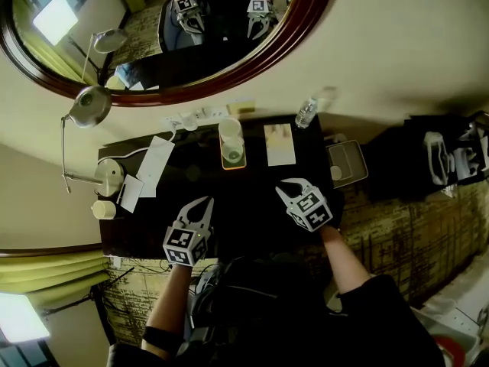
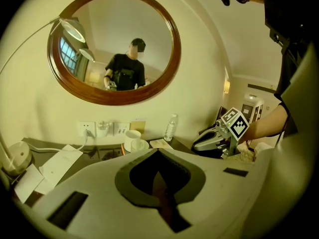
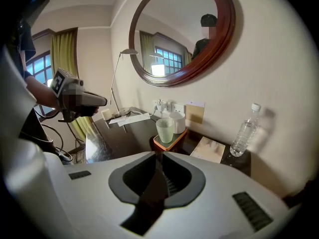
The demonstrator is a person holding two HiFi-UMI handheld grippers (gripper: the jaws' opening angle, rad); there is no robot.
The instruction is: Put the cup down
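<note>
Right gripper view shows cup on tray, well beyond fingers.

The left tool is held out ahead of the left forearm, tipped slightly downward. Its jaws are closed tip to tip with nothing between them. The right tool sits a little farther forward, pitched more steeply down on the bare right forearm. Its jaws stand a narrow slit apart, empty. The two tools are well apart.
</note>
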